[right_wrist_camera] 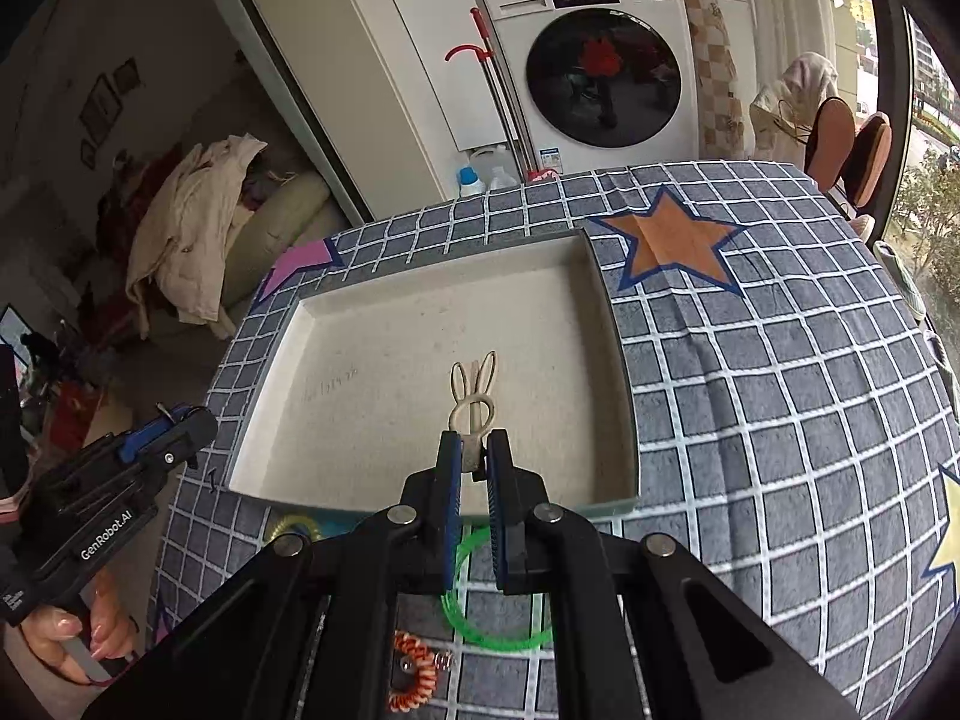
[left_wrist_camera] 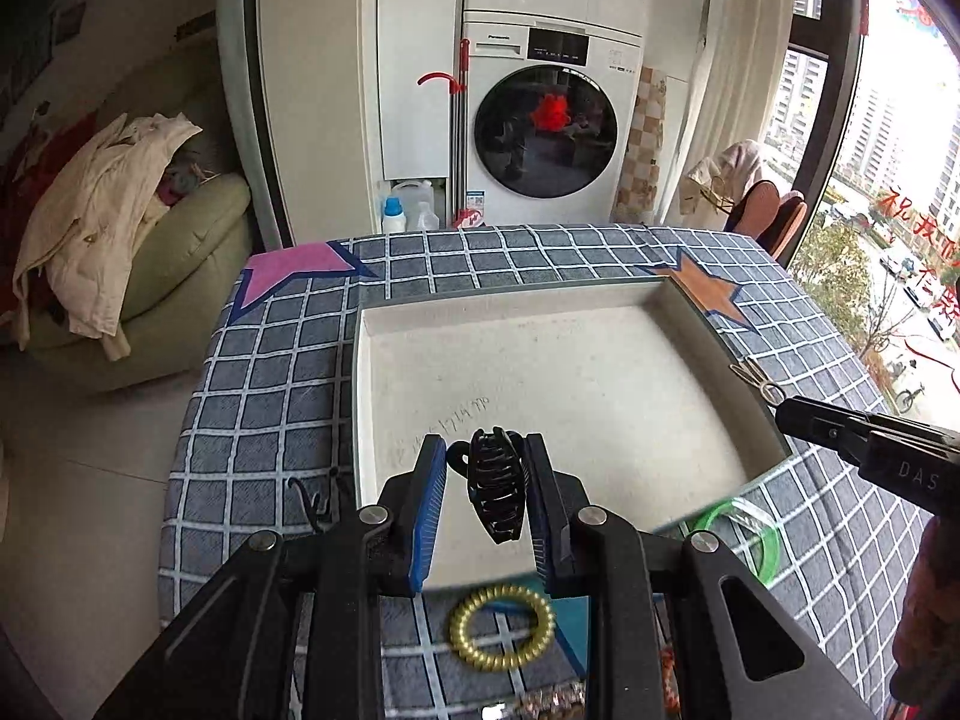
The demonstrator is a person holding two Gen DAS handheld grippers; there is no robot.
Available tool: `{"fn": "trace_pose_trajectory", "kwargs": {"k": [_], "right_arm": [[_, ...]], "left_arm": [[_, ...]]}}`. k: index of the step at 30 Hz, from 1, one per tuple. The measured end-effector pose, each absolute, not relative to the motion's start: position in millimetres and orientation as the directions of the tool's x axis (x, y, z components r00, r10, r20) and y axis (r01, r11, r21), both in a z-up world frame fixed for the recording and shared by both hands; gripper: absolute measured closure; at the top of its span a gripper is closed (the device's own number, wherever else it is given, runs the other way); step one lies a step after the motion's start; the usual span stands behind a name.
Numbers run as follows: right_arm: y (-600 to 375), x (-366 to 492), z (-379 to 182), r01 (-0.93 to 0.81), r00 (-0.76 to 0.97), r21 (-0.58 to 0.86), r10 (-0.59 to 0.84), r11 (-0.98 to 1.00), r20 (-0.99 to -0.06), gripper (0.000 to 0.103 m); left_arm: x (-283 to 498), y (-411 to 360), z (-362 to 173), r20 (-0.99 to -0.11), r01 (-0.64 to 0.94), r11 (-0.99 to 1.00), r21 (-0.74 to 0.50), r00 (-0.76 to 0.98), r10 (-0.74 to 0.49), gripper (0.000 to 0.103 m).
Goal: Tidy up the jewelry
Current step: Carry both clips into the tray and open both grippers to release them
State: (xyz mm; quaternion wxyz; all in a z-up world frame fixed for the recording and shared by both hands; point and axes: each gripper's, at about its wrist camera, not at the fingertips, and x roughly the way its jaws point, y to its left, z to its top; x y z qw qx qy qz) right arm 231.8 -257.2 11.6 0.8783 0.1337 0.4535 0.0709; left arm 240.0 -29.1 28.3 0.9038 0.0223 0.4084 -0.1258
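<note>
A shallow white tray [left_wrist_camera: 600, 300] [right_wrist_camera: 606, 300] lies on the checked tablecloth. My left gripper [left_wrist_camera: 486, 456] hovers over the tray's near part with its jaws apart; a black claw hair clip [left_wrist_camera: 497, 483] sits between them, against the right finger. My right gripper [right_wrist_camera: 474, 456] is shut on a cream rabbit-ear hair clip [right_wrist_camera: 473, 396] and holds it above the tray's near right part. In the left wrist view the right gripper [left_wrist_camera: 780, 405] comes in from the right with the clip [left_wrist_camera: 757, 381] over the tray's right rim.
A gold spiral hair tie [left_wrist_camera: 503, 627] and a green bangle [left_wrist_camera: 741, 531] [right_wrist_camera: 498, 600] lie on the cloth in front of the tray. An orange spiral hair tie [right_wrist_camera: 411, 672] lies nearer. A black hairpin [left_wrist_camera: 312, 501] lies left of the tray. A washing machine [left_wrist_camera: 549, 120] stands behind.
</note>
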Motion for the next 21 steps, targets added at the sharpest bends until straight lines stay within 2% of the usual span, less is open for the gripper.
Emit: {"fn": "trace_pose_trajectory", "kwargs": {"k": [6, 12, 21], "right_arm": [[-253, 276, -15, 0.005, 0.541, 0.276, 0.230, 0.961, -0.809, 0.094], [-248, 297, -45, 0.018, 0.500, 0.261, 0.218, 0.965, -0.838, 0.094], [-248, 297, -64, 0.046, 0.476, 0.261, 0.209, 0.964, -0.854, 0.093]], "left_arm": [[289, -43, -8, -0.779, 0.226, 0.973, -0.054, 0.600, -0.182, 0.057], [304, -54, -42, -0.813, 0.223, 0.974, -0.027, 0.562, -0.151, 0.057], [304, -61, -53, -0.816, 0.210, 0.976, 0.056, 0.573, -0.077, 0.057]]}}
